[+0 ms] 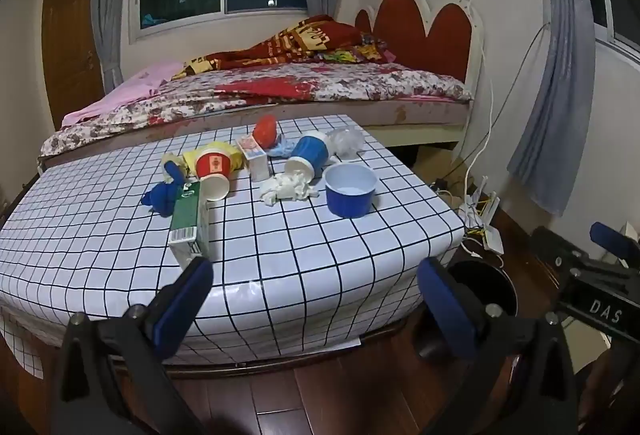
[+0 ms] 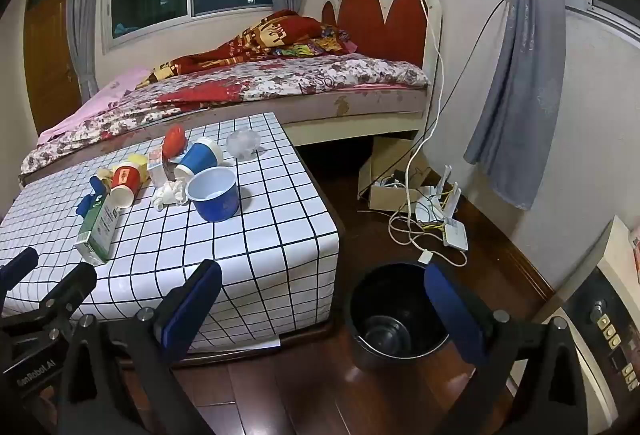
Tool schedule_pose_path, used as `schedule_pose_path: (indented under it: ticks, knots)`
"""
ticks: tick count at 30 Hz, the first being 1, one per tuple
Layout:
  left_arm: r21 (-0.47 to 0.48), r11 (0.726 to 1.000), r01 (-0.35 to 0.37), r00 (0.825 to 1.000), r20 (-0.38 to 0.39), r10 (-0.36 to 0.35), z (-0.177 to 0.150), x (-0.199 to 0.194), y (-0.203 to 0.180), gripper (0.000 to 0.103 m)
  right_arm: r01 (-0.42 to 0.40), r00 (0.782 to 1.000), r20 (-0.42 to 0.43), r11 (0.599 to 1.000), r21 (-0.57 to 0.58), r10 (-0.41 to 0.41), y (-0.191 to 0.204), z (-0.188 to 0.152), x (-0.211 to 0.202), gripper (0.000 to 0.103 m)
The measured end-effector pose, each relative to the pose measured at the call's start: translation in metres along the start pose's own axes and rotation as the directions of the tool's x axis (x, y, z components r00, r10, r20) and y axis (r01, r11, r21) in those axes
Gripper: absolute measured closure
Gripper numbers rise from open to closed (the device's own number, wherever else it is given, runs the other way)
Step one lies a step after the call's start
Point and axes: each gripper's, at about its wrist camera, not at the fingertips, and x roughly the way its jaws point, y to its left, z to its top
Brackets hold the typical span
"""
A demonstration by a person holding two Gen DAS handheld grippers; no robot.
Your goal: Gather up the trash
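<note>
Trash lies on a table with a white grid cloth [image 1: 280, 259] [image 2: 256, 235]: a green carton [image 1: 190, 225] [image 2: 98, 227], a tipped red paper cup [image 1: 214, 173] [image 2: 124, 185], a tipped blue cup [image 1: 308, 157] [image 2: 198, 157], a blue bowl [image 1: 351, 191] [image 2: 214, 193], crumpled white tissue [image 1: 286, 189] [image 2: 170, 195], a small white box [image 1: 254, 159], a red wrapper [image 1: 265, 131] [image 2: 175, 141], clear plastic [image 1: 346, 141] [image 2: 243, 143] and blue cloth [image 1: 164, 197]. A black bin [image 2: 396, 315] [image 1: 486, 287] stands on the floor right of the table. My left gripper [image 1: 316, 295] is open and empty before the table's front edge. My right gripper [image 2: 324, 299] is open and empty, near the bin.
A bed [image 1: 280, 87] stands behind the table. Cables, a router [image 2: 438, 207] and a cardboard box [image 2: 386, 187] lie on the wooden floor by the right wall. An appliance [image 2: 600, 335] is at the far right. Grey curtains [image 2: 516, 75] hang there.
</note>
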Motion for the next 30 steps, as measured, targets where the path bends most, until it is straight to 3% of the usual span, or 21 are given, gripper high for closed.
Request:
schedule_pose_path:
  ticks: [30]
  knots:
    - [-0.009,1.0,-0.001,1.0,-0.005,0.001,-0.0064,0.0007,0.0078,0.001,0.004,1.0,0.0,1.0,-0.005,-0.004,0.0011,-0.0029,-0.0018,0.001]
